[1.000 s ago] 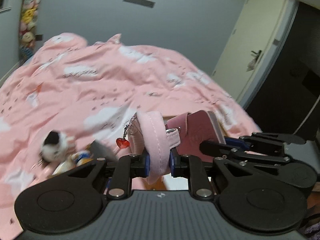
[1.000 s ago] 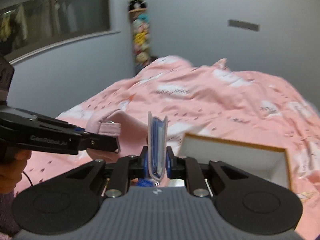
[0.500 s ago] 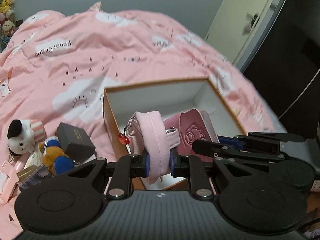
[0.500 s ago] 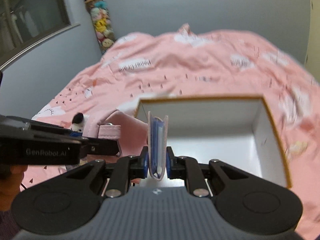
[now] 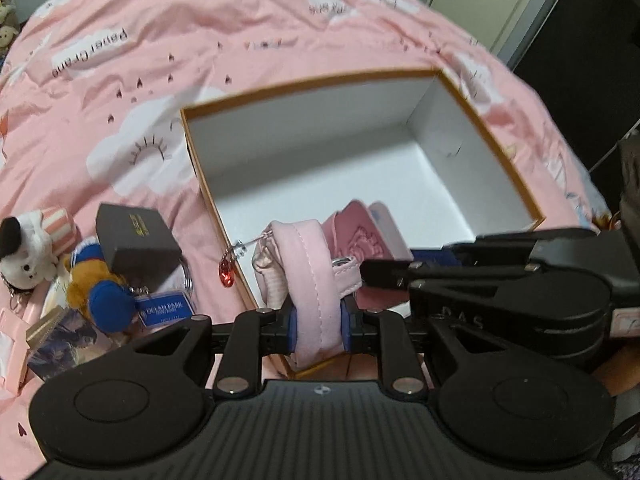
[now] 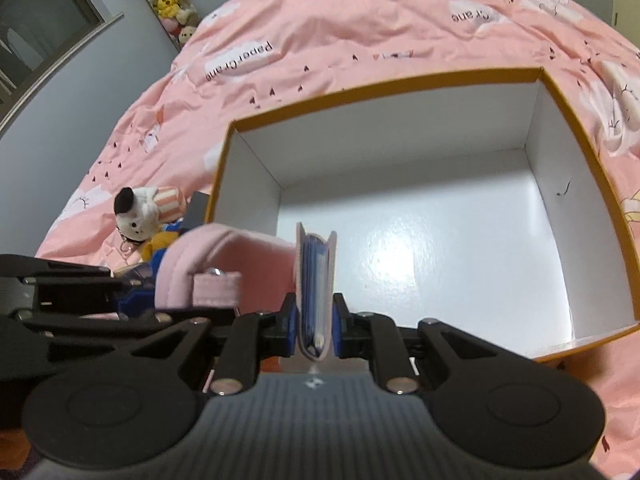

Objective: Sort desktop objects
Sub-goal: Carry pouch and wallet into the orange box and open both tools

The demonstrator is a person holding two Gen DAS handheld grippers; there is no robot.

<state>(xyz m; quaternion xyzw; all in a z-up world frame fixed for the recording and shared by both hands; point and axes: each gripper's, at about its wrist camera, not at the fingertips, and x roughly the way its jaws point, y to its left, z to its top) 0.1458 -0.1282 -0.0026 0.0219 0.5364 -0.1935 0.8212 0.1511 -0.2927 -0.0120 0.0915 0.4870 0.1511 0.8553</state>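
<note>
Where stitched, soft pink pouch (image 5: 310, 276)

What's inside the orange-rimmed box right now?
The box shows a bare white floor and walls, nothing lying in it. Its near edge is covered by the pink pouch and card holder, each clamped in a hand-held gripper.

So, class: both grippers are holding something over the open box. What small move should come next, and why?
Probably lower both a little further, then let go. The left gripper clamps a pink pouch and the right gripper a pink card holder, both poised over the near edge of the orange-rimmed box, whose white floor is bare. Other trinkets wait on the quilt.
</note>
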